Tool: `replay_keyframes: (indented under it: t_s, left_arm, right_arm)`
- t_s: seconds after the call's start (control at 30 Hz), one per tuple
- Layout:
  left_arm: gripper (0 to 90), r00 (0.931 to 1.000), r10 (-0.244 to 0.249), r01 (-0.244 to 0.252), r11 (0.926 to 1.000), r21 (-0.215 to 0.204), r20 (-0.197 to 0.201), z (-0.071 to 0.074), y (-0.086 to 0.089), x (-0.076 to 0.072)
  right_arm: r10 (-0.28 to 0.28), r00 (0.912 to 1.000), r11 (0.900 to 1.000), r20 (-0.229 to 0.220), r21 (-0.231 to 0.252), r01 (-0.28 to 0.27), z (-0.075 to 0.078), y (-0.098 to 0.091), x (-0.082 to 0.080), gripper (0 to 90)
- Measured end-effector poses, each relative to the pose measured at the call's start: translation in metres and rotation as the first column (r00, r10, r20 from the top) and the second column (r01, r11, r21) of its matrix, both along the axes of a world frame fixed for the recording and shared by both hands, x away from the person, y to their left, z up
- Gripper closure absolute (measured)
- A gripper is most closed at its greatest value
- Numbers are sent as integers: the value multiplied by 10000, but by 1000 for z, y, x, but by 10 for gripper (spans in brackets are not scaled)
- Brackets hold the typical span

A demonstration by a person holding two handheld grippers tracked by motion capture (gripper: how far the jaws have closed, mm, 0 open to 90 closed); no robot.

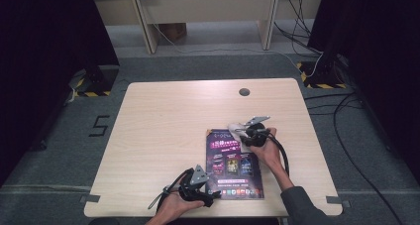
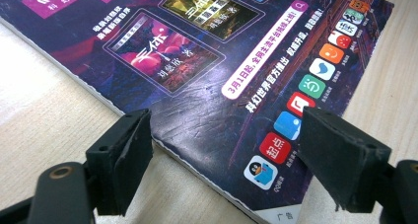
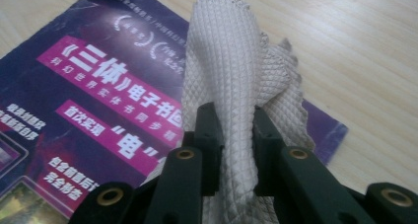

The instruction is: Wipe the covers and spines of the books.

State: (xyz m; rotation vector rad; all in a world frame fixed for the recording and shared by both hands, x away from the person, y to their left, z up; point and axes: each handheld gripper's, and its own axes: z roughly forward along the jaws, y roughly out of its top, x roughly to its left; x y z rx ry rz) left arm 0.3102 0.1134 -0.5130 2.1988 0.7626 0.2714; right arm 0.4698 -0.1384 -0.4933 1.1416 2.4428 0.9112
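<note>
The right gripper (image 3: pixel 231 130) has its fingers squeezed on a white bumpy cloth (image 3: pixel 231 66), over the top corner of the dark purple shiny magazine (image 1: pixel 234 163) on the pale wooden desk (image 1: pixel 163 136). The left gripper (image 2: pixel 222 155) has its fingers apart around the bottom corner, not pressing. The magazine could slide when wiped, since nothing pins it down.
</note>
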Motion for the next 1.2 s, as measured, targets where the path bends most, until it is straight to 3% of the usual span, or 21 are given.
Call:
replay_keyframes:
  t_s: [0.17,0.37,0.43,0.63,0.73,0.9,1.03,1.2]
  left_arm:
    - [201,10000,8,-8,10000,-7,10,0,0,0]
    - [200,10000,4,-4,10000,-22,4,0,0,0]
    - [200,10000,0,0,10000,5,23,0,0,0]
    - [199,10000,1,-1,10000,-23,17,0,0,0]
    - [200,10000,-39,39,10000,10,63,0,0,0]
    - [201,10000,-18,18,10000,2,60,0,0,-1]
    - [200,10000,-13,13,10000,2,46,0,0,0]
    - [200,10000,-31,31,10000,11,51,0,0,0]
  right_arm:
    - [-489,9987,9987,164,-131,491,0,-14,5,787]
    - [-1090,9939,9939,140,194,1088,-2,-26,11,790]
    - [-965,9951,9953,233,-45,967,-1,-22,8,791]
    - [333,9994,9993,49,151,-333,-2,10,-5,791]
    - [453,9989,9990,116,-28,-452,-1,15,-5,790]
    - [-487,9986,9988,219,40,486,-2,-5,5,789]
    - [-1450,9893,9888,147,383,1444,-3,-30,11,788]
    - [-1679,9857,9853,177,352,1672,-2,-37,12,789]
